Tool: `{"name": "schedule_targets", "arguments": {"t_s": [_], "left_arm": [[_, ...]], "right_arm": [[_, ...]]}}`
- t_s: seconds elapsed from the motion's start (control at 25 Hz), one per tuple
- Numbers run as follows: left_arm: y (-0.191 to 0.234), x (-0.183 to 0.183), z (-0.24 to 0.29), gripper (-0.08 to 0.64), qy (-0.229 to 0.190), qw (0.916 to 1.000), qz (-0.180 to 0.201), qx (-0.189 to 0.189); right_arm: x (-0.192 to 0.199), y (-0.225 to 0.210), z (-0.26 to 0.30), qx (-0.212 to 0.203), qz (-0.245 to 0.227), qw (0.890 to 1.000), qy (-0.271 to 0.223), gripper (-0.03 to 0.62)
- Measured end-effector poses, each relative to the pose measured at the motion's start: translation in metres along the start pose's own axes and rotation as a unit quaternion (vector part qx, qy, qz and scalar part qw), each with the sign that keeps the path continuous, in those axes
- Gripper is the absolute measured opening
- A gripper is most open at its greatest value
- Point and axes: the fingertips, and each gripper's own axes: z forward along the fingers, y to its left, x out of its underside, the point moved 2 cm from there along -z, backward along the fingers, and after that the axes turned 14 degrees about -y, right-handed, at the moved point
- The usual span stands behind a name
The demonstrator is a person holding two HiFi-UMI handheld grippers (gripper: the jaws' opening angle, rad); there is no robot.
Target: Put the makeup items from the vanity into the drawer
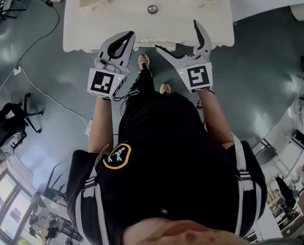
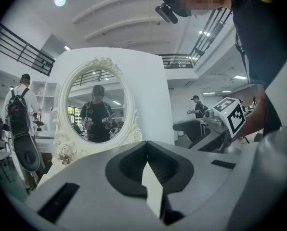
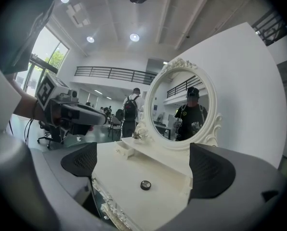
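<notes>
Head view looks steeply down on a white vanity [image 1: 91,34] with a carved, scalloped front edge, standing on a glossy grey floor [image 1: 55,65]. A small round makeup pot [image 1: 152,9], dark-rimmed with a shiny top, lies on the vanity's worktop near its middle. At the vanity's front edge the left hand-held gripper [image 1: 127,37] has its jaws pressed together on nothing. The right hand-held gripper [image 1: 176,34] holds its jaws wide apart, with the pot showing beyond the gap. Each bears a black-and-white square marker [image 1: 102,81]. At the vanity's back rises an oval mirror [image 3: 182,107] in a scrolled white frame. Beyond the vanity a railed balcony [image 3: 110,73] runs along the hall.
</notes>
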Motion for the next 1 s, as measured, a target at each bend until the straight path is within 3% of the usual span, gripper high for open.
{"name": "schedule_targets", "arguments": {"t_s": [0.24, 0.4, 0.56, 1.0], "left_arm": [[0.060, 0.028, 0.031, 0.018, -0.011, 0.9996, -0.004, 0.026], [0.090, 0.028, 0.059, 0.018, -0.023, 0.9980, -0.051, 0.030], [0.108, 0.040, 0.076, 0.018, -0.017, 0.9969, -0.060, 0.047], [0.128, 0.060, 0.108, 0.018, 0.007, 0.9969, -0.075, 0.023]], "right_arm": [[0.017, -0.016, 0.068, 0.007, -0.006, 1.000, 0.016, 0.597], [0.026, -0.026, 0.105, 0.017, -0.007, 0.999, 0.030, 0.598], [0.038, -0.037, 0.128, 0.023, -0.007, 0.999, 0.043, 0.597], [0.083, -0.060, 0.168, 0.001, 0.009, 0.998, 0.060, 0.597]]}}
